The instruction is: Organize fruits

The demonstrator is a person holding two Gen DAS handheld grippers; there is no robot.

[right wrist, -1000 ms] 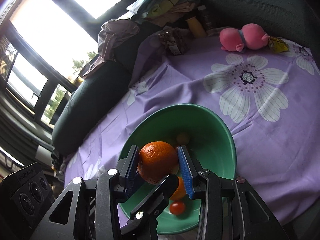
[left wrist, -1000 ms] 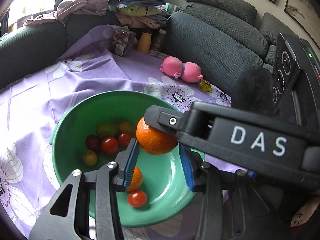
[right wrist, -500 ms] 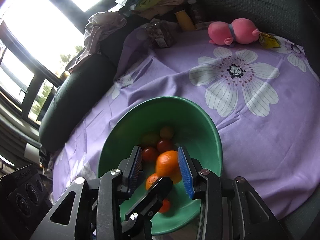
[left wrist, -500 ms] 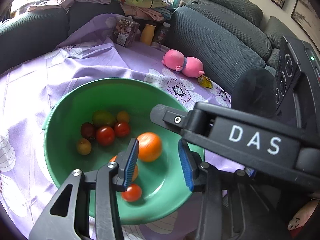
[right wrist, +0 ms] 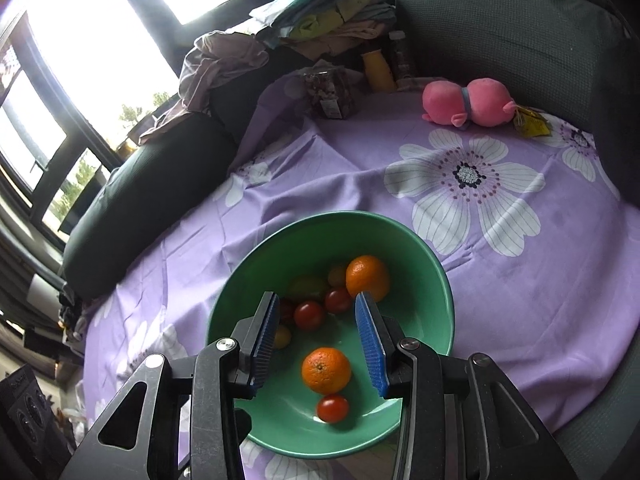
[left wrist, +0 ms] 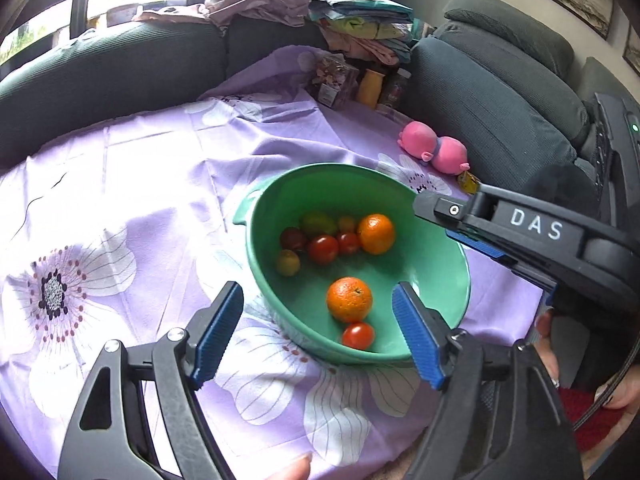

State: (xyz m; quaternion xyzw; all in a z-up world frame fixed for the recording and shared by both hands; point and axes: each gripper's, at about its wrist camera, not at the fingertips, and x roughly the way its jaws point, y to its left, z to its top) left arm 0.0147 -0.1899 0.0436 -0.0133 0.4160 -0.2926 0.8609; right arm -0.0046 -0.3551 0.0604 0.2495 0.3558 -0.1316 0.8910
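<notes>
Now both jaws stood apart and empty: the right hand-held gripper (right wrist: 316, 340) had let go its orange (right wrist: 367, 277), which had rolled to rest against the tomatoes (right wrist: 309, 315) deep in the green bowl (right wrist: 434, 328). The left hand-held gripper (left wrist: 316, 334) had opened wide and drawn back. Nearer lay another orange (right wrist: 326, 370). No loose fruit showed on the purple-clothed surface (right wrist: 500, 288), so sorting looked almost finished.

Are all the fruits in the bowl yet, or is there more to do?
It looks nearly done. Two oranges, one nearer and one farther, and the small tomatoes already lie in the green bowl. The left gripper and right gripper are both open and hold nothing. No loose fruit shows on the purple cloth, so nothing seems left.
</notes>
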